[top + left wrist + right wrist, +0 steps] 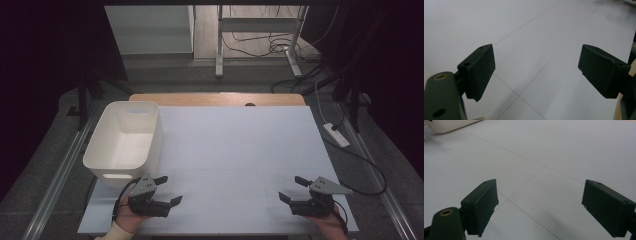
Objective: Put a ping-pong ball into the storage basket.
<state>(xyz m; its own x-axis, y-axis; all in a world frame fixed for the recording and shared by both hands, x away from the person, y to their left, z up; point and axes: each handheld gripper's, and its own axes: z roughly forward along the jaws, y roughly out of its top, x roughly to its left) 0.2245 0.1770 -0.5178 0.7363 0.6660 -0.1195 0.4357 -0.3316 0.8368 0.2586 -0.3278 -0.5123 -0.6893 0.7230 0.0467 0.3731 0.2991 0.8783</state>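
Observation:
My left gripper rests near the front left corner of the white tabletop, held by a hand that comes in from the bottom edge. Its jaws stand wide apart with nothing between them, and in the left gripper view only bare table lies past them. My right gripper sits near the front right corner and points left toward the middle. It is open too, with nothing between its pads. A white plastic bin stands just behind the left gripper; it looks empty.
The bin's corner appears at the top left of the right gripper view. A wooden strip edges the table's far side. On the floor lie a power strip and cables at the right, and a metal stand rises beyond the table.

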